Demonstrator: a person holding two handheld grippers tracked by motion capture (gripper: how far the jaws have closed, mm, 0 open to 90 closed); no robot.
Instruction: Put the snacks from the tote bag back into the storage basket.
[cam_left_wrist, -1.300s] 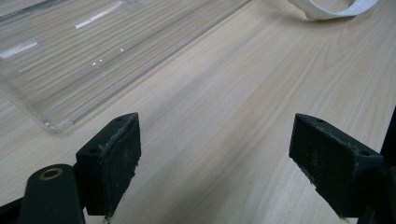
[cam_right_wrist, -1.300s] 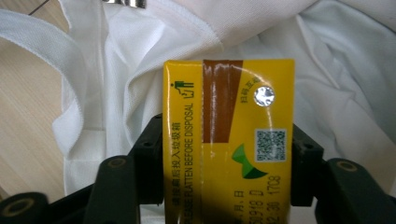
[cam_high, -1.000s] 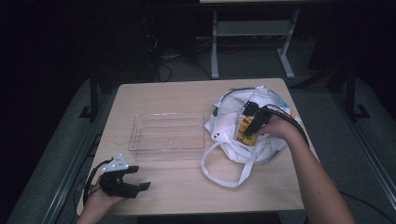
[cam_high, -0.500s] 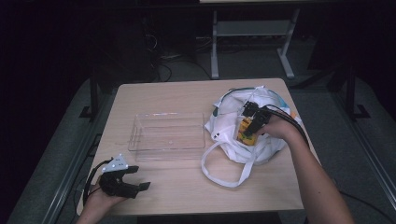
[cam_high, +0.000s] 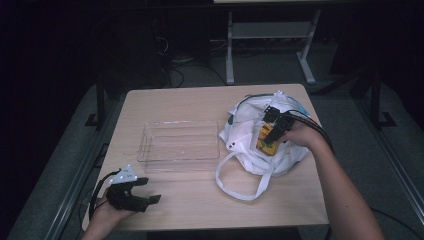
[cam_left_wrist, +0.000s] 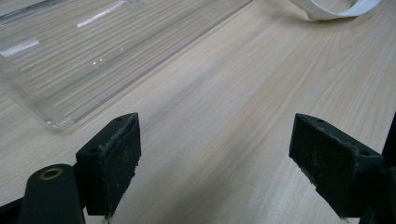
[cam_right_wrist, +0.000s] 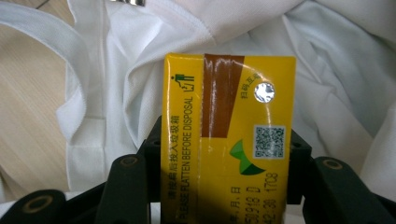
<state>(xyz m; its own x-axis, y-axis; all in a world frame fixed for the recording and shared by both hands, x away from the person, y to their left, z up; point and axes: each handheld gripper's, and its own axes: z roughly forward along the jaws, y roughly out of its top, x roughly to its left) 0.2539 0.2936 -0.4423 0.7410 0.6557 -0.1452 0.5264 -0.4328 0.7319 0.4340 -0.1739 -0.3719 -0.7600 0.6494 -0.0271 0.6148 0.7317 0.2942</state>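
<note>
A yellow drink carton (cam_right_wrist: 227, 135) with a brown tape strip and a QR code stands between the jaws of my right gripper (cam_right_wrist: 224, 154), which is shut on it. In the high view the same carton (cam_high: 265, 138) sits just above the white cloth bag (cam_high: 250, 142) at the table's right, held by the right gripper (cam_high: 274, 131). My left gripper (cam_high: 145, 200) rests near the front left corner of the table, open, with bare wood between its pads (cam_left_wrist: 112, 163).
A clear plastic tray (cam_high: 179, 145) lies in the middle of the wooden table (cam_high: 200, 100); its corner (cam_left_wrist: 60, 70) is just ahead of the left gripper. The bag's white strap (cam_high: 240, 185) loops toward the front edge. Dark floor and a metal stand surround the table.
</note>
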